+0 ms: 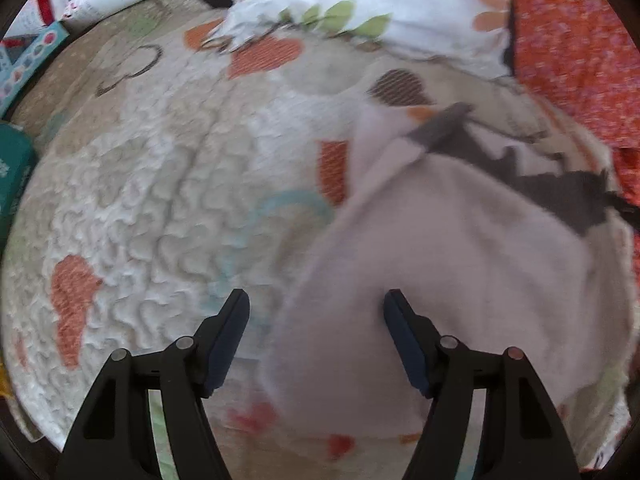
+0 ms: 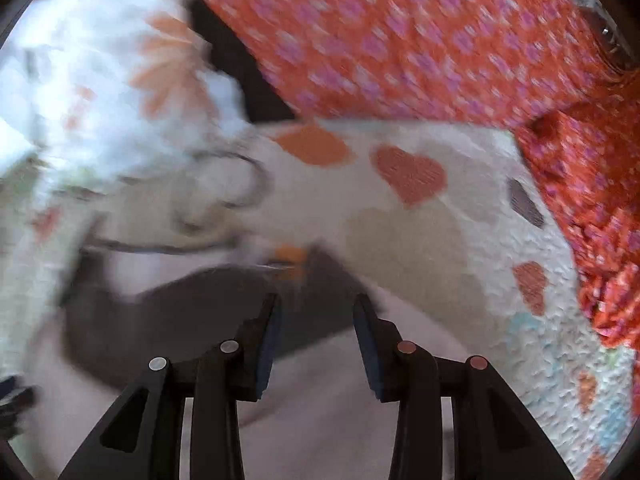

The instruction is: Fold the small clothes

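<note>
A small pale pink garment [image 1: 460,248] with a dark grey jagged trim [image 1: 560,188] lies on the quilted heart-print mat [image 1: 152,208]. My left gripper [image 1: 316,300] hangs over the garment's left edge, pointing steeply down. Its jaws stand wide apart and its pads press on nothing. In the blurred right wrist view the same garment [image 2: 328,412] shows its grey band [image 2: 180,312]. My right gripper [image 2: 317,300] is just above that band, open, with the fabric lying flat under the gap. A small orange patch [image 2: 292,256] shows just beyond the fingertips.
A white floral cloth [image 1: 360,0] lies bunched at the far side of the mat, and an orange-red patterned cloth [image 1: 572,40] lies along the right. That orange-red cloth [image 2: 400,40] fills the top of the right wrist view. A teal box [image 1: 12,176] and printed cards [image 1: 32,52] sit at the left edge.
</note>
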The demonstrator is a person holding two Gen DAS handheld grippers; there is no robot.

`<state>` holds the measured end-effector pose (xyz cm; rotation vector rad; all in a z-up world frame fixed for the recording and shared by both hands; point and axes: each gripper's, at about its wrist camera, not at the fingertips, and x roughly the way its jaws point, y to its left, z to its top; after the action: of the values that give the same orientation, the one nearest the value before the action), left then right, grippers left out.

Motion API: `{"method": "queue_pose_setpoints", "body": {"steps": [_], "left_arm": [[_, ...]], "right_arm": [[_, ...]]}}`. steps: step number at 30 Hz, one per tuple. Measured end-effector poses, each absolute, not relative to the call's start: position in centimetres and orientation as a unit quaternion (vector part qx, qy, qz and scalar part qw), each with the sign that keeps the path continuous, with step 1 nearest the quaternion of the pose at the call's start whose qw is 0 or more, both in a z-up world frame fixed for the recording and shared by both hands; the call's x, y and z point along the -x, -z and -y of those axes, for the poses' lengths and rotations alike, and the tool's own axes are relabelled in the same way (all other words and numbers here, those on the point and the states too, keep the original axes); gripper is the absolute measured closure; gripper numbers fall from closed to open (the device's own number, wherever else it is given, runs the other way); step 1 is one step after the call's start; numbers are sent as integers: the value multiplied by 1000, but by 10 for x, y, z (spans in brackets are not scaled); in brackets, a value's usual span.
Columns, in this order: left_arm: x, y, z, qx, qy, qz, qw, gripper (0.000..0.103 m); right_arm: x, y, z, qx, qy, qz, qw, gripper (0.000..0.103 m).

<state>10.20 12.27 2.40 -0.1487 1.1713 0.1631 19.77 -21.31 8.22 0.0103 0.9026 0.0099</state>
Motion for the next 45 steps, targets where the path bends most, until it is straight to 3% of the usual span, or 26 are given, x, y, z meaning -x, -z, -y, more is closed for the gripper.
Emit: {"method": "queue_pose_setpoints", "body": {"steps": [6, 7, 11, 12, 17, 22, 27, 31, 32, 34, 35, 42, 45], "left_arm": [[-101, -8, -156, 78, -128, -573, 806, 33], [-101, -6, -162, 88, -126, -574, 805, 29], [-99, -11, -180, 92, -151, -569, 803, 28], [-98, -14, -189, 100, -162, -562, 805, 28], [-90, -32, -234, 198, -163, -532, 807, 28], [-83, -43, -253, 242, -151, -517, 807, 28], [-77, -52, -252, 261, -129, -511, 808, 28], [-81, -52, -250, 267, -126, -507, 810, 28], [-80, -52, -252, 270, -126, -507, 809, 28], [-78, -54, -259, 280, -128, -503, 807, 28], [-76, -55, -262, 284, -129, -501, 807, 28], [-70, -59, -277, 295, -140, -491, 807, 28], [-68, -60, -279, 297, -141, -490, 807, 28]], "right_arm": [[-178, -80, 130, 7, -177, -492, 852, 62], [-180, -72, 116, 22, -180, -500, 847, 62], [-212, -38, 70, 61, -165, -538, 824, 62], [-224, -32, 57, 72, -151, -542, 824, 57], [-254, -38, 13, 173, -94, -502, 842, 50], [-233, -68, 1, 112, -155, -497, 846, 50], [-217, -54, -18, 47, -208, -544, 811, 50], [-246, -30, -39, 43, -155, -565, 810, 50], [-254, -24, -40, 42, -139, -572, 807, 53], [-264, -22, -46, 49, -121, -564, 816, 88], [-265, -24, -54, 61, -123, -553, 821, 97], [-247, -30, -139, 198, -165, -490, 833, 97], [-235, -25, -162, 236, -198, -484, 819, 87]]}}
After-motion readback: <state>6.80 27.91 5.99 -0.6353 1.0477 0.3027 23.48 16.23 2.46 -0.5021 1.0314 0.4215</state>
